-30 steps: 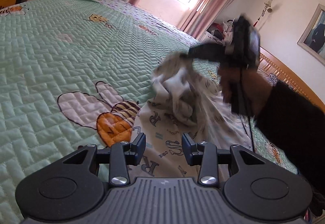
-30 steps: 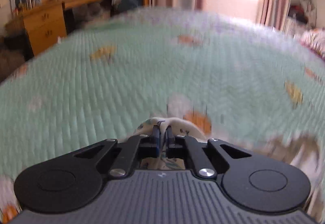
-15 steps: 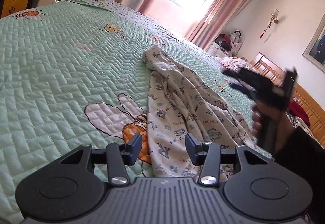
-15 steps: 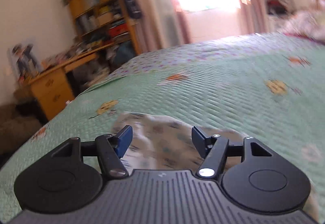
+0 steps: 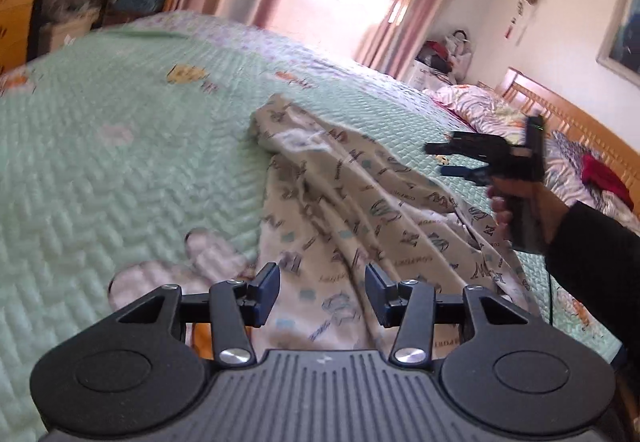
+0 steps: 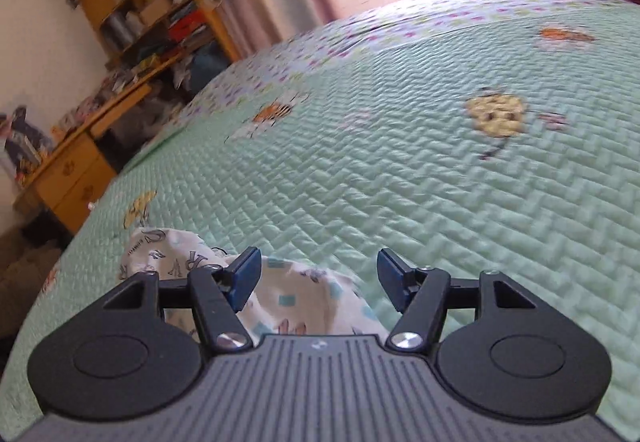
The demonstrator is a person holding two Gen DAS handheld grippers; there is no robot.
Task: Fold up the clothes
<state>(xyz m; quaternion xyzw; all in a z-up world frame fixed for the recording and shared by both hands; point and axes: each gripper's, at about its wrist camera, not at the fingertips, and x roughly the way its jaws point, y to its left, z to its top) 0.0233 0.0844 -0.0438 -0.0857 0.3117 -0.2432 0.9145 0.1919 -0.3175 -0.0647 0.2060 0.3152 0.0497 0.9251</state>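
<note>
A cream garment printed with letters (image 5: 352, 209) lies stretched and wrinkled on the green quilted bed (image 5: 120, 169). My left gripper (image 5: 322, 292) is open and empty, just above the garment's near end. My right gripper (image 5: 448, 159) shows in the left wrist view, held in a hand above the garment's right side, jaws apart. In the right wrist view the right gripper (image 6: 318, 280) is open and empty, with the garment's far end (image 6: 176, 254) below its left finger.
A wooden headboard (image 5: 568, 113) with piled floral bedding (image 5: 480, 105) and red cloth (image 5: 604, 177) lies to the right. A wooden desk (image 6: 76, 169) and cluttered shelves (image 6: 148, 1) stand past the bed's far edge. Pink curtains (image 5: 384, 25) frame a bright window.
My right gripper carried the garment's end across the bed, let it go and opened, then drew back right. The garment now lies stretched out. My left gripper stayed open.
</note>
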